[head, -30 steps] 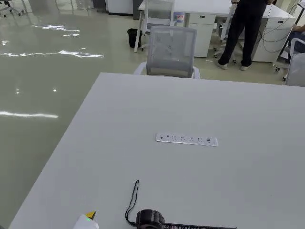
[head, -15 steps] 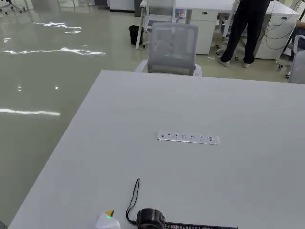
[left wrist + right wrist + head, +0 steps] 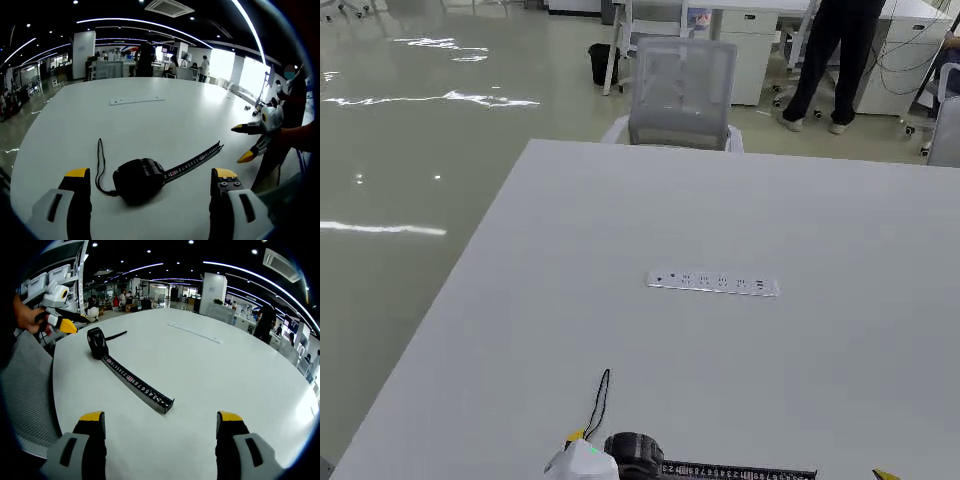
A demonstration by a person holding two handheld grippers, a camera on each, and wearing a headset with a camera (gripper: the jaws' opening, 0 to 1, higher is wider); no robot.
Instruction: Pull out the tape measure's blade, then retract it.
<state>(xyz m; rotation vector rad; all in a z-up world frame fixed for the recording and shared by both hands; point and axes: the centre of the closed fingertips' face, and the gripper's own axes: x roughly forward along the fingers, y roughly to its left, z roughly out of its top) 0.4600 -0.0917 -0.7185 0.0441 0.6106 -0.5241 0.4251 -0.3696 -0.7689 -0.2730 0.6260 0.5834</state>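
with jaws open and empty on the left gripper (image 3: 151,173) and right gripper (image 3: 161,416), a clumsy grab could skid the tape measure (image 3: 140,179) or whip its drawn-out blade (image 3: 135,382) back.

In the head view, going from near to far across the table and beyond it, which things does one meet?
Tape measure → power strip → chair → standing person.

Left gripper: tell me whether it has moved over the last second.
Yes. In the head view the left gripper has slid right, closing on the tape measure, which stays put below the power strip.
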